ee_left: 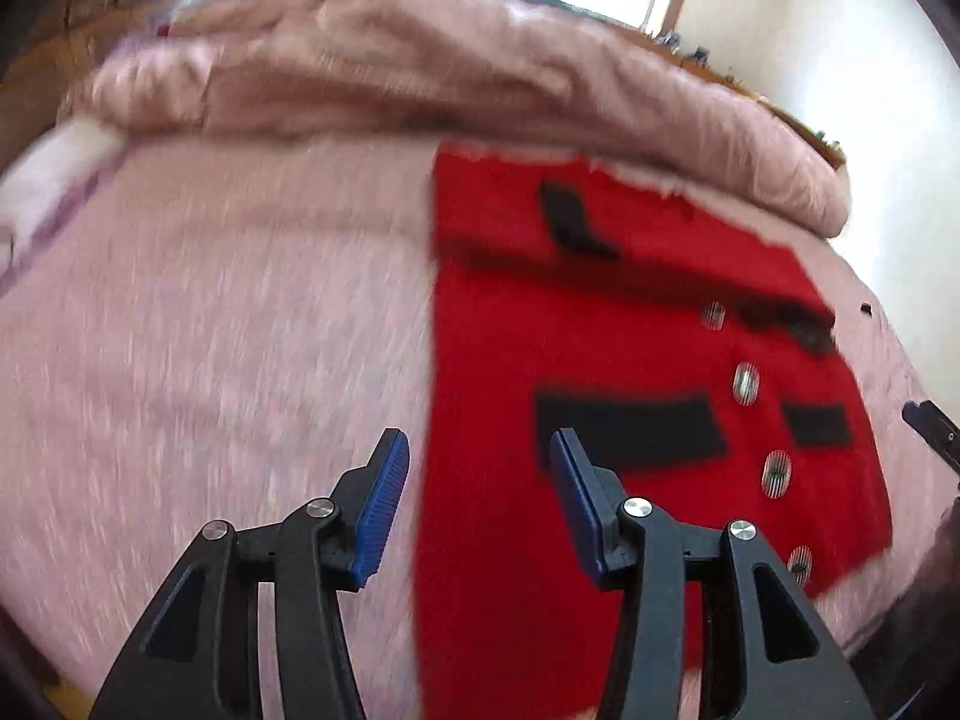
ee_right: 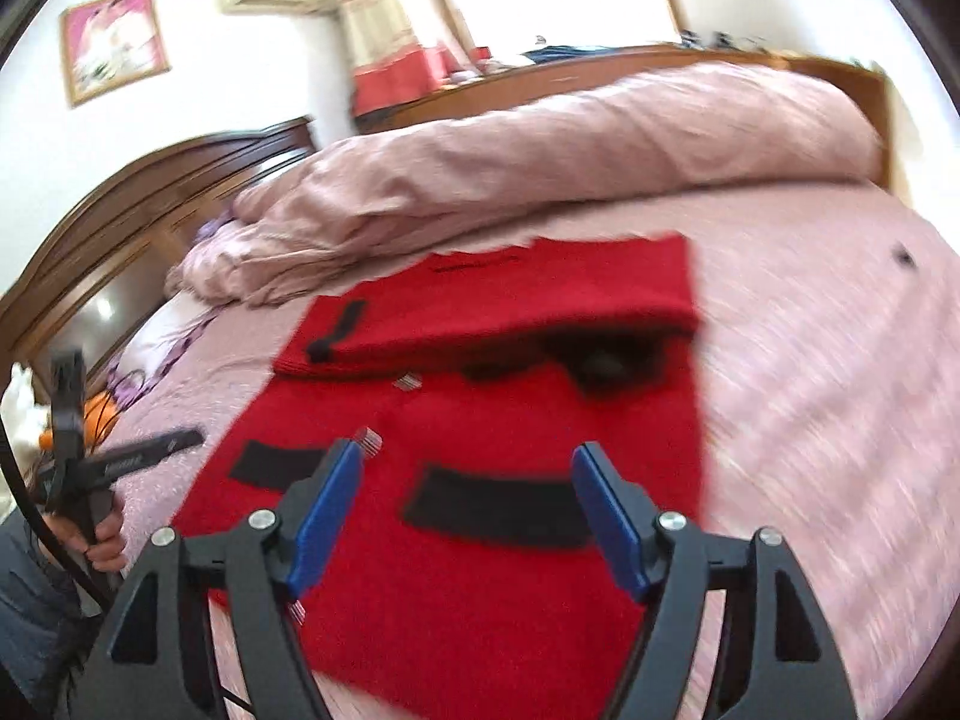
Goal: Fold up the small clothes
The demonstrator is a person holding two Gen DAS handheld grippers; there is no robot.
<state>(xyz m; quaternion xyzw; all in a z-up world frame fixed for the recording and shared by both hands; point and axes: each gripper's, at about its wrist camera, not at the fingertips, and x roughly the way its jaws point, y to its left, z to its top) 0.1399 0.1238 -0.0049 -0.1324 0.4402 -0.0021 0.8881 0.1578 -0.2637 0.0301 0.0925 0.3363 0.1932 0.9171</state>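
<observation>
A red knitted garment (ee_left: 540, 360) with black pocket patches and silver buttons lies flat on the pink bed; it also shows in the right wrist view (ee_right: 480, 408). Its far part is folded over toward me (ee_right: 498, 288). My left gripper (ee_left: 480, 450) is open and empty, hovering over the garment's left edge. My right gripper (ee_right: 468, 468) is open and empty, hovering above the garment's near middle, over a black pocket patch (ee_right: 498, 504). The left gripper also shows at the left of the right wrist view (ee_right: 114, 456), held by a hand.
A bunched pink duvet (ee_right: 540, 162) lies along the far side of the bed, just behind the garment. A dark wooden headboard (ee_right: 120, 192) stands at the left. The pink sheet (ee_left: 210, 330) stretches left of the garment. A small dark object (ee_right: 902, 256) lies on the sheet at right.
</observation>
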